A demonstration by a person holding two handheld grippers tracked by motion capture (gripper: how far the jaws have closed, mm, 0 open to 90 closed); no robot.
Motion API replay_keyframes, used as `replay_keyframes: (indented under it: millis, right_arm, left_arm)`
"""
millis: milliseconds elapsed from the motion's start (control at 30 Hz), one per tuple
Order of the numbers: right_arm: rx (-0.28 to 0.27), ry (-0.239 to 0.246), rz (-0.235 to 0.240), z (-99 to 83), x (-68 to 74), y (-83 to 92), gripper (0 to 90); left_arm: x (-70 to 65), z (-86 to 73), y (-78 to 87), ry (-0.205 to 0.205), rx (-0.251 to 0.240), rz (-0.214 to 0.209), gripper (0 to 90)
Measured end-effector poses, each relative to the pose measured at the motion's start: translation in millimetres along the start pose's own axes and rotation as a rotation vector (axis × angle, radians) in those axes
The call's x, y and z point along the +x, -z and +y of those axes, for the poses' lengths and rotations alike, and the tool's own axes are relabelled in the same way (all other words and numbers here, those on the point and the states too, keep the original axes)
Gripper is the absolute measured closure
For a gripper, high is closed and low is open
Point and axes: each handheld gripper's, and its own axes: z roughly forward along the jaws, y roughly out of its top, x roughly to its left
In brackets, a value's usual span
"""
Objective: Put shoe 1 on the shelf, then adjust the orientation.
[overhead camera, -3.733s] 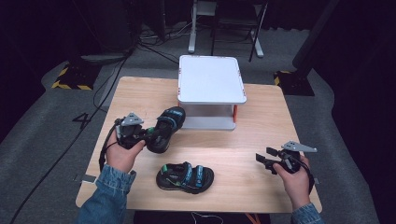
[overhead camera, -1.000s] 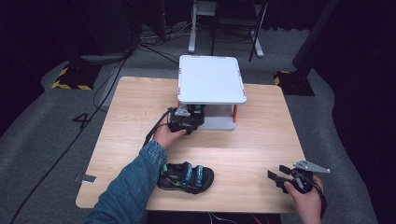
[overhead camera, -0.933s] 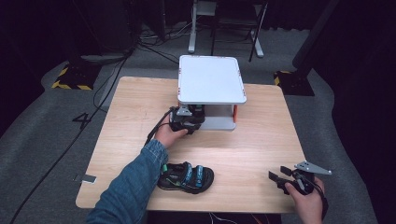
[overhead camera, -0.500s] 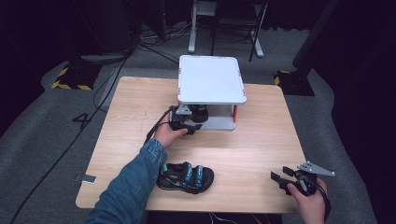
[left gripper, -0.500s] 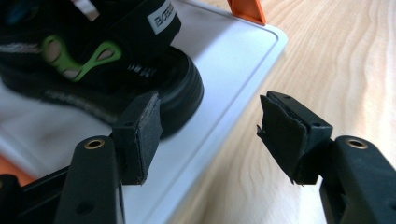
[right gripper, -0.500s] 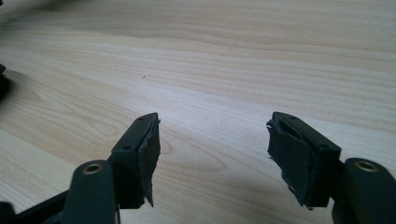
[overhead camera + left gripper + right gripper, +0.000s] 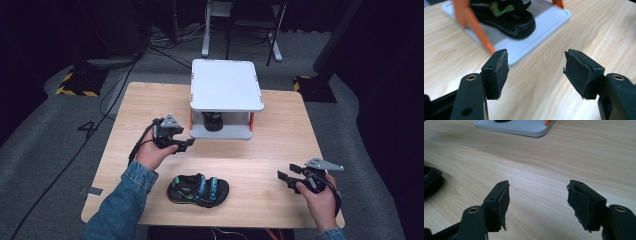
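Observation:
A black sandal with green and blue straps (image 7: 198,189) lies on the wooden table near the front edge. A second black sandal (image 7: 212,121) (image 7: 506,15) sits on the lower level of the white two-level stand (image 7: 226,85), between its orange legs (image 7: 474,23). My left gripper (image 7: 186,140) (image 7: 535,67) hangs left of the stand, a little off its base. Its jaws have just been opening and stand apart with nothing between them. My right gripper (image 7: 286,174) (image 7: 536,200) hovers over the table's front right, open and empty, with its jaws towards the near sandal (image 7: 430,180).
The stand's white base (image 7: 516,127) (image 7: 544,22) rests at the back middle of the table (image 7: 280,130). Bare wood runs between the stand and the near sandal. Cables and chair legs lie on the grey floor behind the table.
My left gripper has let go of the sandal on the stand's lower level and drawn back to the left and towards me, rising a little. My right hand has shifted slightly inward.

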Motion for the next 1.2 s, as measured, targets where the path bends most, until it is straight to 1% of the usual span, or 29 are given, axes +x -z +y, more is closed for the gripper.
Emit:
replay_keyframes:
  millis: [33, 67, 100, 167, 300, 333, 367, 433, 467, 500, 567, 600, 667, 700, 733, 767, 800, 867, 933, 1067, 1100, 1133, 1200]
  right_arm:
    - [0.0, 0.012, 0.009, 3.5, 1.1, -2.7, 34.5]
    - [0.0, 0.012, 0.009, 3.5, 1.1, -2.7, 34.5]
    - [-0.001, 0.022, 0.022, 8.4, 4.4, -7.0, 34.5]
    - [-0.002, 0.036, 0.036, 12.7, 7.2, -11.1, 34.5]
    - [-0.005, 0.042, 0.057, 20.1, 11.0, -16.0, 34.4]
    - [-0.008, 0.044, 0.061, 21.7, 11.6, -16.7, 34.3]
    - [-0.01, 0.046, 0.064, 23.0, 12.0, -17.4, 34.3]
    - [-0.011, 0.049, 0.07, 24.9, 12.9, -18.7, 34.3]
    - [-0.011, 0.049, 0.07, 24.9, 12.9, -18.7, 34.3]
    - [-0.009, 0.047, 0.078, 26.3, 14.8, -20.2, 34.2]
    - [-0.008, 0.053, 0.083, 27.1, 15.8, -20.7, 34.2]
    - [-0.01, 0.058, 0.093, 29.5, 19.7, -21.7, 34.2]
    - [-0.015, 0.069, 0.106, 33.4, 24.0, -23.4, 34.1]
    - [-0.016, 0.077, 0.116, 35.6, 26.2, -24.3, 34.0]
    - [-0.019, 0.082, 0.125, 37.6, 28.9, -25.5, 34.0]
    - [-0.019, 0.09, 0.133, 39.5, 31.4, -27.1, 33.9]
    - [-0.018, 0.094, 0.141, 41.2, 34.4, -29.0, 33.9]
    - [-0.012, 0.106, 0.163, 44.6, 40.5, -33.6, 33.9]
    - [-0.006, 0.126, 0.185, 47.3, 47.8, -38.1, 33.9]
    - [0.007, 0.167, 0.228, 52.6, 65.4, -46.0, 33.7]
    - [0.007, 0.167, 0.228, 52.6, 65.4, -46.0, 33.7]
    - [0.013, 0.185, 0.248, 55.0, 75.1, -49.8, 33.6]
    - [0.021, 0.205, 0.274, 57.1, 84.2, -53.7, 33.5]
  left_arm:
    - [-0.7, -1.8, 7.2, 0.006, -0.003, 0.005, 35.4]
    - [-0.7, -1.8, 7.2, 0.006, -0.003, 0.005, 35.0]
    - [-2.8, -6.1, 20.5, 0.026, -0.01, 0.017, 34.8]
    - [-4.4, -10.0, 31.6, 0.032, -0.011, 0.029, 34.6]
    - [-5.8, -22.1, 56.1, 0.038, -0.002, 0.056, 34.0]
    - [-5.8, -22.1, 56.1, 0.038, -0.002, 0.056, 33.7]
    - [-4.0, -27.7, 67.3, 0.033, 0.002, 0.068, 33.2]
    - [-2.1, -32.6, 75.2, 0.038, -0.007, 0.079, 32.2]
    - [-2.1, -32.6, 75.2, 0.038, -0.007, 0.079, 31.6]
    - [1.9, -38.3, 82.5, 0.051, -0.014, 0.097, 30.7]
    - [4.3, -40.4, 85.1, 0.054, -0.014, 0.105, 30.2]
    - [9.0, -44.2, 89.5, 0.061, -0.012, 0.125, 29.4]
    - [11.8, -48.4, 91.9, 0.078, 0.003, 0.141, 27.3]
    - [13.6, -50.5, 93.1, 0.074, 0.013, 0.15, 26.1]
    - [14.3, -53.1, 94.0, 0.086, 0.015, 0.152, 25.5]
    - [15.9, -55.5, 95.5, 0.088, 0.019, 0.154, 25.1]
    - [16.9, -58.2, 96.7, 0.101, 0.025, 0.152, 24.4]
    - [19.0, -62.6, 99.8, 0.112, 0.04, 0.164, 22.4]
    - [20.6, -65.3, 103.3, 0.113, 0.043, 0.179, 22.2]
    - [21.8, -70.2, 108.1, 0.129, 0.032, 0.195, 22.0]
    - [21.8, -70.2, 108.1, 0.129, 0.032, 0.195, 22.1]
    - [21.9, -72.6, 110.1, 0.139, 0.03, 0.201, 22.2]
    - [22.6, -73.9, 111.4, 0.133, 0.032, 0.202, 22.3]
